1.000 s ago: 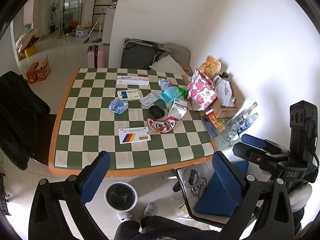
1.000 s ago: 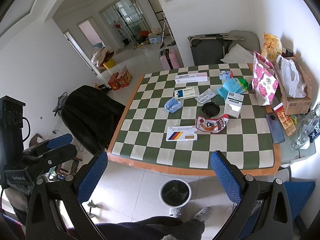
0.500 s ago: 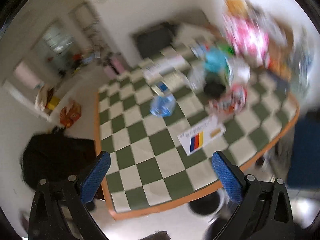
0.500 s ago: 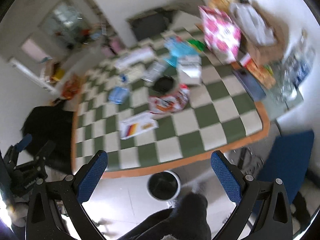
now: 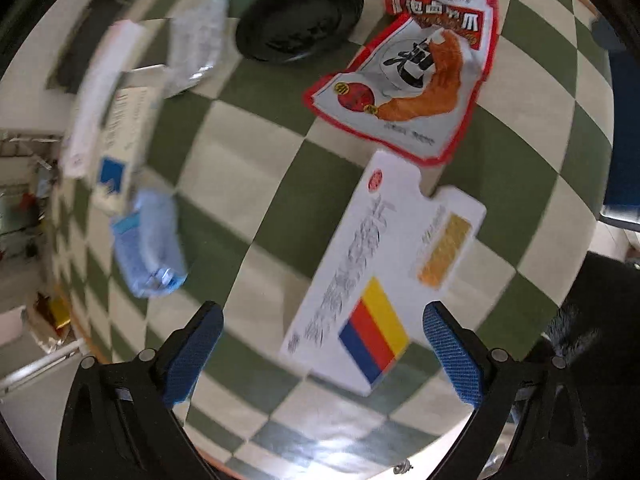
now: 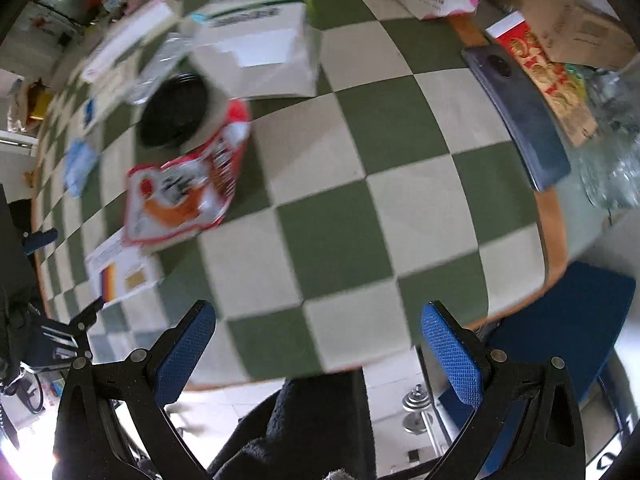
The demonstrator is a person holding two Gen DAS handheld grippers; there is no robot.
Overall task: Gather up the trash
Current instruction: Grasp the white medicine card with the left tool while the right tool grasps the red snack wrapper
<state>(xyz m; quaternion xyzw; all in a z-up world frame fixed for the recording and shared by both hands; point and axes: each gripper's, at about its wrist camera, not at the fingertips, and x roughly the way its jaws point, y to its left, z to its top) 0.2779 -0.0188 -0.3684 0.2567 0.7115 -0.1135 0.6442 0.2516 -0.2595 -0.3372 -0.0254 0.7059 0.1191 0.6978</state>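
Between the left claw's spread fingers — white box, long axis diagonal.

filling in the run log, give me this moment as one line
phase: approach | left gripper: open, over white medicine box | right gripper: open, empty, over checkered table | red snack wrapper: beside box, untouched

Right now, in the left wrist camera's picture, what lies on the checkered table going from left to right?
Crumpled blue packet → black round lid → flat white box with the blue, red and yellow stripes → red-edged snack wrapper.
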